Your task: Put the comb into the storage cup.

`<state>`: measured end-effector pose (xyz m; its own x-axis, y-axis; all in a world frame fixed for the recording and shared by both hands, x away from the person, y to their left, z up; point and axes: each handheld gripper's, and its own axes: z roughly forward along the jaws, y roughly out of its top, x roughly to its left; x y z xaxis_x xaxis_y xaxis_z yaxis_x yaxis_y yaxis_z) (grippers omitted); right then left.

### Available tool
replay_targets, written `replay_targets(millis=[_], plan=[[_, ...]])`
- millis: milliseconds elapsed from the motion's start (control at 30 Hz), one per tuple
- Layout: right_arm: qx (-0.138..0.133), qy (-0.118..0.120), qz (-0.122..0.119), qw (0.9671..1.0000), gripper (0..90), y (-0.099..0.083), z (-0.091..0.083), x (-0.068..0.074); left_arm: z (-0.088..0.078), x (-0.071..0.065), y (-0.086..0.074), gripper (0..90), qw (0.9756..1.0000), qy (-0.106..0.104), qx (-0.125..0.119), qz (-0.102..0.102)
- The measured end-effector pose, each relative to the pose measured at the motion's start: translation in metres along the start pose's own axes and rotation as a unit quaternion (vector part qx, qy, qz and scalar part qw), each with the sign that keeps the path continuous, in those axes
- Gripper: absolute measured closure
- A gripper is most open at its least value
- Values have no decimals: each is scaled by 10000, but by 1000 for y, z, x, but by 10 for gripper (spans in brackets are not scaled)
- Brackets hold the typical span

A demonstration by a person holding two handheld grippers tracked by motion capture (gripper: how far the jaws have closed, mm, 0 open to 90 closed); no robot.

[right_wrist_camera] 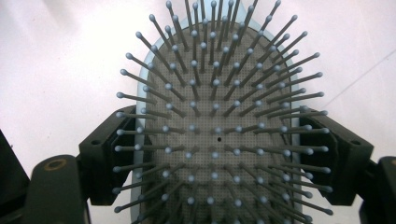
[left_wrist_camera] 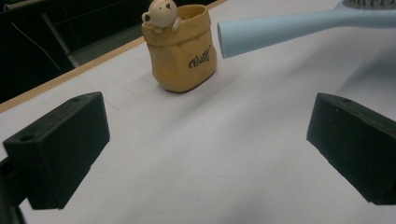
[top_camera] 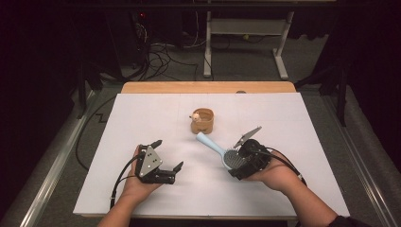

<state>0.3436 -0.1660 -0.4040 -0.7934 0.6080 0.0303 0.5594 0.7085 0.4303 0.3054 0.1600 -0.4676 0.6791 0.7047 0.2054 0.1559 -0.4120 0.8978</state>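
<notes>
White-topped table [top_camera: 142, 113], tan bear pot [top_camera: 203, 121] standing on it

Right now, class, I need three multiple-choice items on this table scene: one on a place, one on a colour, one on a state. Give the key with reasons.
1. Where does the hairbrush handle point?
A. Toward the yellow pot
B. Toward the left claw
C. Off the table's right edge

2. What colour is the hairbrush handle?
A. Red
B. Light blue
C. Black

3. What state is the right claw in?
A. Open over the table
B. Shut on the pot
C. Shut on the hairbrush

Key: A, the handle's tip lies beside the pot; B, it shows pale blue; C, its jaws clamp the brush head's sides.
</notes>
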Motion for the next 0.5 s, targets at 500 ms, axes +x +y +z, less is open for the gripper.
replay_targets(millis=[500], plan=[[25,68,-294,9995,208,18,12,14,6,-19,-3,15,9955,323,327,823]])
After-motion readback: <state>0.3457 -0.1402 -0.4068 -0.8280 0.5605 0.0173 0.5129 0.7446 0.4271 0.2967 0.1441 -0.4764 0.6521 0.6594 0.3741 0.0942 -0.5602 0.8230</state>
